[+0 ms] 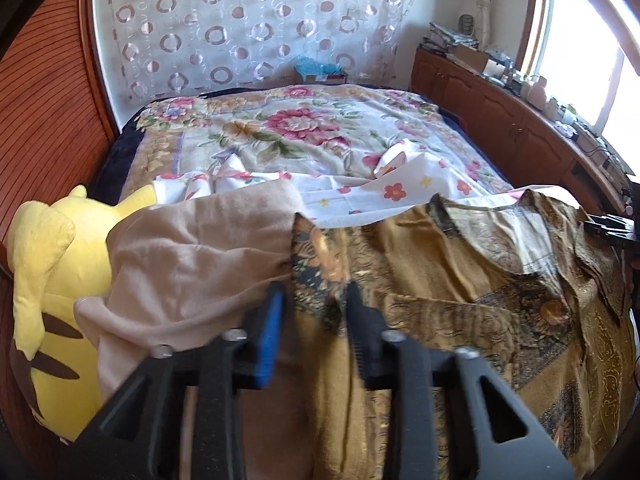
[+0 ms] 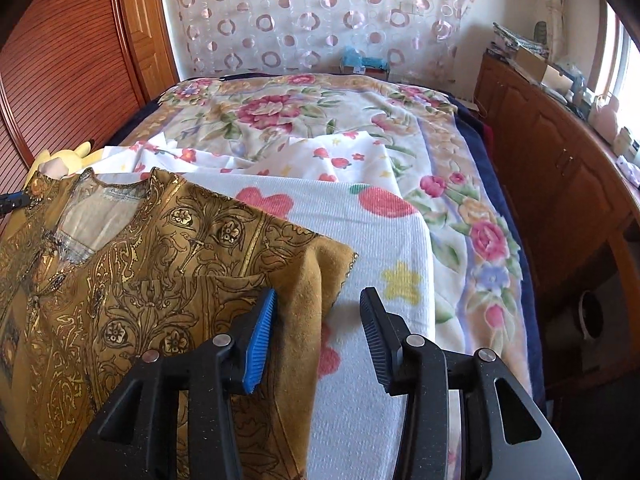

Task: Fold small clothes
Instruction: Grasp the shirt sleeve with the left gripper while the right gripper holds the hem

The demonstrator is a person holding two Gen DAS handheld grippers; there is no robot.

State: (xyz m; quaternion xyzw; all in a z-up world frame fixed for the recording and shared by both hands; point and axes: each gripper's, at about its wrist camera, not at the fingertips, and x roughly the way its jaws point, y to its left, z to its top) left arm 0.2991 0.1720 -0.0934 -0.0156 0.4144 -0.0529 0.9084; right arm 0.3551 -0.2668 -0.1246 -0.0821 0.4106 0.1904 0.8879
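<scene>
A small mustard-gold patterned top [image 1: 460, 280] lies spread on the bed, neckline away from me. It also shows in the right wrist view [image 2: 152, 272]. My left gripper [image 1: 316, 292] is open, its fingers straddling the top's left sleeve edge. My right gripper [image 2: 318, 300] is open, its fingers on either side of the top's right sleeve [image 2: 320, 280]. A beige garment [image 1: 192, 260] lies left of the top, beside my left gripper. The tip of my right gripper [image 1: 608, 228] shows at the right edge of the left wrist view.
A white cloth with red hearts and flowers [image 2: 360, 240] lies under the top, over a floral blanket [image 1: 288, 128]. A yellow plush toy [image 1: 48, 280] sits at the left. A wooden cabinet [image 2: 560, 184] runs along the right, wooden doors [image 1: 44, 112] on the left.
</scene>
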